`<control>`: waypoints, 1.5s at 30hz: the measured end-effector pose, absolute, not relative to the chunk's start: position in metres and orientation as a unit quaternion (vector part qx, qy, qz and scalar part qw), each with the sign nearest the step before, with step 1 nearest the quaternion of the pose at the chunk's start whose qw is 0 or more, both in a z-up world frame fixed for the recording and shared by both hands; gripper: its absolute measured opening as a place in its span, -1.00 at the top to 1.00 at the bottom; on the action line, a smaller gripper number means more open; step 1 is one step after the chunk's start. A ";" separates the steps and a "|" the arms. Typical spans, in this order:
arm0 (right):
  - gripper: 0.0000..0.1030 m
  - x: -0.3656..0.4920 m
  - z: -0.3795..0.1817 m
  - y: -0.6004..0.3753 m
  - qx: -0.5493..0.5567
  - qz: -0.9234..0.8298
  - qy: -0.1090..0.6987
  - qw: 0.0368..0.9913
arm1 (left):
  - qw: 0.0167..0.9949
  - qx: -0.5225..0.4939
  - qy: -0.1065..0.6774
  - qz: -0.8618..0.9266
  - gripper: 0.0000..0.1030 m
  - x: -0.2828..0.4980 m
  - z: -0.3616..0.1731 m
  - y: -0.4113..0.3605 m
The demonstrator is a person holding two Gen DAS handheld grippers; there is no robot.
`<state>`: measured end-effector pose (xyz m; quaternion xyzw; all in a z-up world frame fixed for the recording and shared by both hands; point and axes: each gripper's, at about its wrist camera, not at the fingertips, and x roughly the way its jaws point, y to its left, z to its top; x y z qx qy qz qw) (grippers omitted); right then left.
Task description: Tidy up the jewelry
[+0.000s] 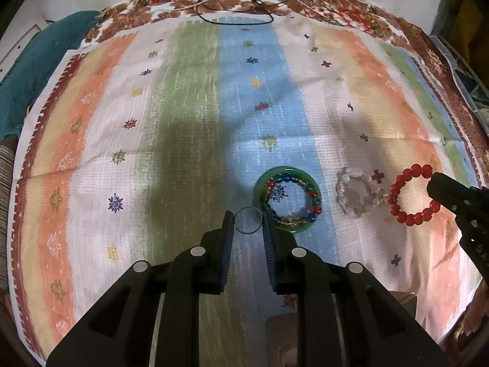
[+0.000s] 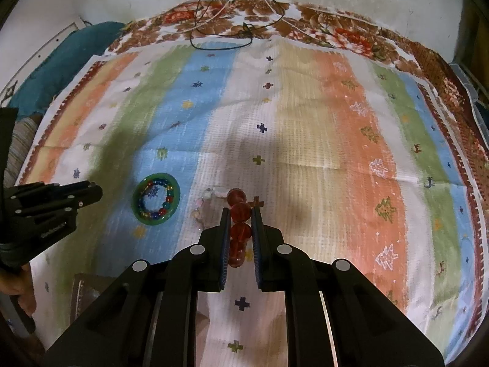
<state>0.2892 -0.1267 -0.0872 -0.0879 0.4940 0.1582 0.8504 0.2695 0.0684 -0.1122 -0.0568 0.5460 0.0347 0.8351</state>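
Note:
My left gripper [image 1: 248, 215] is shut on a thin clear ring [image 1: 248, 220], held just left of a green bangle [image 1: 286, 198] that has a multicoloured bead bracelet [image 1: 310, 191] lying inside it. A pale pink bead bracelet [image 1: 356, 191] lies to the right of the bangle. My right gripper [image 2: 241, 211] is shut on a red bead bracelet [image 2: 240, 212], seen edge-on between the fingers; in the left wrist view the red bracelet [image 1: 411, 194] hangs as a loop from the right gripper's tip [image 1: 435, 183]. The bangle also shows in the right wrist view [image 2: 156, 198].
A striped cloth with small motifs [image 1: 189, 122] covers the surface, over a brown floral cloth [image 1: 336, 6]. Black and white cords [image 1: 235, 6] lie at the far edge. A teal cloth [image 1: 36, 70] lies at the left. A plastic bin [image 1: 467, 82] stands at the right.

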 end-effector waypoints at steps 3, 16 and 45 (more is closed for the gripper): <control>0.73 0.286 -0.087 -0.128 -0.090 0.158 0.495 0.850 | 0.836 -0.057 0.544 0.034 0.63 0.266 -0.109 0.067; 0.73 0.264 -0.074 -0.132 -0.087 0.164 0.482 0.856 | 0.847 -0.057 0.528 0.026 0.63 0.246 -0.089 0.061; 0.73 0.207 -0.032 -0.128 -0.083 0.200 0.431 0.876 | 0.871 -0.060 0.488 -0.010 0.63 0.185 -0.043 0.031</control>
